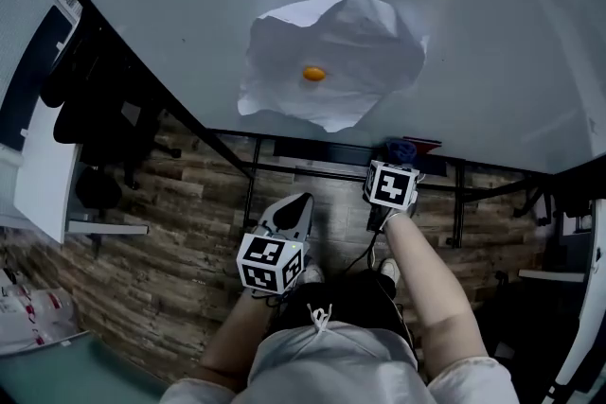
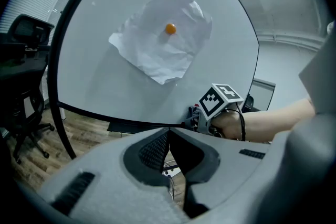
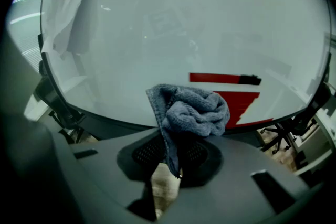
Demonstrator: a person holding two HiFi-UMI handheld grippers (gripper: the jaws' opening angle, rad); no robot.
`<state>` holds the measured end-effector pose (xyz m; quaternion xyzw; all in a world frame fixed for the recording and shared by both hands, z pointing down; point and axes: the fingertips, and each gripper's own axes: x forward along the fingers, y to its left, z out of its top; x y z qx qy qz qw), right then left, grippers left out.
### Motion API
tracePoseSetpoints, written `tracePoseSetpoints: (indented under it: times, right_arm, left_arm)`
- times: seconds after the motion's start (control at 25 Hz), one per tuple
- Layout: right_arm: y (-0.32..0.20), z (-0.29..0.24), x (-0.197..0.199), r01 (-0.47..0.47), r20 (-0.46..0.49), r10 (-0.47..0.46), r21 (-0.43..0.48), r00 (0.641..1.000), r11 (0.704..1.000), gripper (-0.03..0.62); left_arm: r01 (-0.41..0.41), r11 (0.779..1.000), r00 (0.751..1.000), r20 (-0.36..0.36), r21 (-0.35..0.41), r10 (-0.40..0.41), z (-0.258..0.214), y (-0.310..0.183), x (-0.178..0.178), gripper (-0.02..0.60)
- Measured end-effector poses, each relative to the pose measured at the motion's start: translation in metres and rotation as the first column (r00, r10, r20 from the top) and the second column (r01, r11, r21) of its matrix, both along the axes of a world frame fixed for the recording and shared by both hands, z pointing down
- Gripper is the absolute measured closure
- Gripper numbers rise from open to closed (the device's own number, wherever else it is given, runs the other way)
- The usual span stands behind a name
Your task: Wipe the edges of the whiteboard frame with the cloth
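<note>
The right gripper [image 3: 172, 157] pinched the gray cloth [image 3: 191, 110], bunched at the whiteboard frame [image 3: 108, 123]'s bottom edge with its loose end hanging straight down, while the left gripper [image 2: 169, 139] was closed on nothing.

A whiteboard [image 1: 473, 33] stands before me, a sheet of paper [image 1: 331, 99] held on it by a magnet [image 1: 313, 73], and below it my right hand-held gripper [image 3: 170, 157] holds the cloth [image 3: 191, 110] at the bottom frame edge, my left hand-held gripper [image 2: 169, 149] lower left, a chair [image 1: 95, 109] far left.
</note>
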<state>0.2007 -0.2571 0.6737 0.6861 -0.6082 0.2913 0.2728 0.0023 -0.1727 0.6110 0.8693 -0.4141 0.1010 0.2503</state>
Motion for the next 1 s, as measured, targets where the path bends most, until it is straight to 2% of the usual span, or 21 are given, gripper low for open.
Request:
tracePoseSetpoints:
  times: [0.12,0.32,0.64,1.0]
  right_arm:
    - [-0.006,-0.001,-0.031,0.034,0.019,-0.034,0.008,0.999,0.999,0.526]
    - [-0.017,0.0,-0.091,0.143,0.06,-0.144,0.011,0.988,0.99,0.527]
    - [-0.029,0.004,-0.157,0.178,0.087,-0.179,0.022,0.98,0.984,0.526]
    - [-0.04,0.005,-0.216,0.186,0.121,-0.188,0.024,0.975,0.982,0.526]
  left_arm:
    - [0.039,0.999,0.999,0.003,-0.001,-0.039,0.004,-0.001,-0.023,0.563]
    - [0.11,0.994,0.994,0.002,-0.014,-0.11,0.009,-0.004,-0.056,0.563]
    - [0.195,0.981,0.981,0.019,0.006,-0.195,0.007,-0.02,-0.114,0.563]
    - [0.186,0.982,0.981,0.044,0.02,-0.187,0.001,-0.051,-0.161,0.563]
